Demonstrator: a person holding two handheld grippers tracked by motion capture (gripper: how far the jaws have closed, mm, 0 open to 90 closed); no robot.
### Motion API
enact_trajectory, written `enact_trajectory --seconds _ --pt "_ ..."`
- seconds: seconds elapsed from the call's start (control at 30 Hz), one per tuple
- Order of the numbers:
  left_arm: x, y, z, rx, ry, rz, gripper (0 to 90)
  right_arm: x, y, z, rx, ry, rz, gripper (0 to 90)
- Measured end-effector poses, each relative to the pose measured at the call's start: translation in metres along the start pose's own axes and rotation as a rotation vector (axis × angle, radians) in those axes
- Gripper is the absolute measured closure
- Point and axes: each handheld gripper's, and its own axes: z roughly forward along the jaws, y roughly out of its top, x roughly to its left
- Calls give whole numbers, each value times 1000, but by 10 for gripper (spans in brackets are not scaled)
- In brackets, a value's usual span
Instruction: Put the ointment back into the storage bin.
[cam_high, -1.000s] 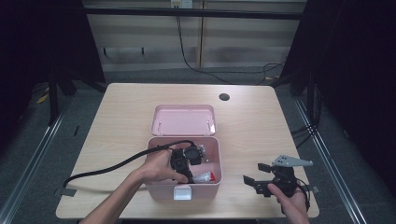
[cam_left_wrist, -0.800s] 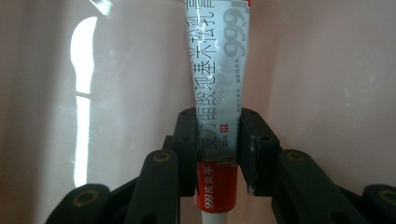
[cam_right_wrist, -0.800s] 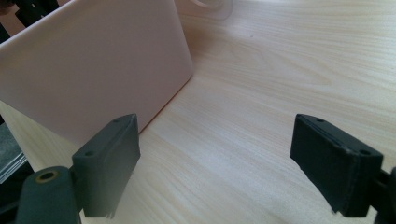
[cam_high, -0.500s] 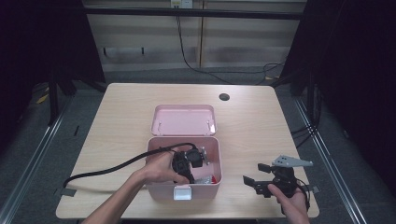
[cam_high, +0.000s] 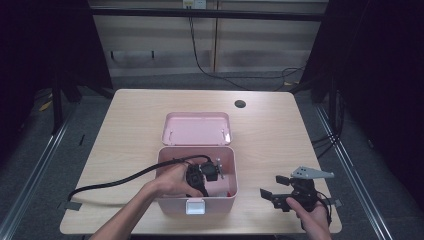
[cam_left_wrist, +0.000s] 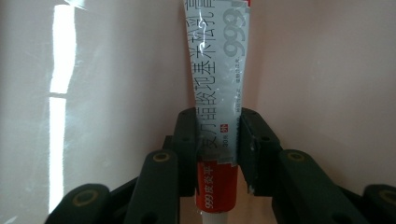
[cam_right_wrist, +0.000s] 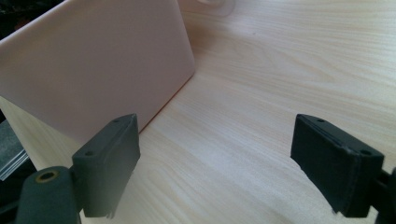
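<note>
A pink box (cam_high: 232, 165) stands open near the table's front edge, its lid (cam_high: 196, 128) lying behind it. My left gripper (cam_high: 209, 175) is down inside the box, and in the left gripper view its jaws (cam_left_wrist: 218, 140) are shut on a silver ointment tube (cam_left_wrist: 219, 70) with a red band and white cap end. The tube lies against the box's pink inside (cam_left_wrist: 116, 93). My right gripper (cam_high: 274, 187) rests on the table right of the box, open, with bare wood between its pads (cam_right_wrist: 109, 158). The box's outer wall (cam_right_wrist: 93, 65) stands just left of those jaws.
The left gripper's black cable (cam_high: 115, 182) trails across the table to its front left corner. A dark round hole (cam_high: 240, 104) sits at the back of the tabletop (cam_high: 280, 140). Dark frame posts and floor rails flank the table.
The left hand has shifted slightly inside the box. The right gripper has stayed where it was.
</note>
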Motion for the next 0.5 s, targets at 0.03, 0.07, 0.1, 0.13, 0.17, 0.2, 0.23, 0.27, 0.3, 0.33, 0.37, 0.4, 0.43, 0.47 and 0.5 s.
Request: enact_trajectory --seconds 0.03,0.07,0.1,0.13,0.17,0.2,0.23,0.27,0.3,0.33,0.37,0.4,0.43,0.47,0.5 --pt "1 0 0 -9 1 -8 701 0 0 0 0 -1 0 150" --pt "2 0 0 -4 -12 -3 701 0 0 0 0 0 0 150" --pt "2 0 1 3 -26 -4 701 0 0 0 -1 -1 0 150" --pt "3 0 2 8 -32 -6 700 -1 0 0 0 -1 0 150" --pt "3 0 2 9 -39 -12 700 -1 0 0 0 -1 1 150" --pt "4 0 3 16 -39 -4 700 0 0 0 0 -2 3 150" --pt "4 0 3 17 -34 -3 700 0 0 0 1 -1 1 150" --pt "4 0 4 14 -36 -9 700 0 0 0 1 -2 2 150" --pt "4 0 4 16 -39 -7 700 0 0 0 1 -4 1 150" --pt "5 -1 5 11 -41 -13 699 0 0 0 1 -4 3 150" --pt "5 -1 6 19 -43 -10 699 0 0 0 1 -3 2 150" --pt "5 -1 6 21 -41 -10 699 0 0 0 1 -3 2 150" --pt "7 -1 6 26 -46 -9 699 0 0 0 0 -3 1 150" --pt "7 -1 7 26 -45 -18 698 -1 0 0 1 -1 1 150" --pt "7 -1 7 26 -45 -18 697 -1 0 0 1 -1 1 150"
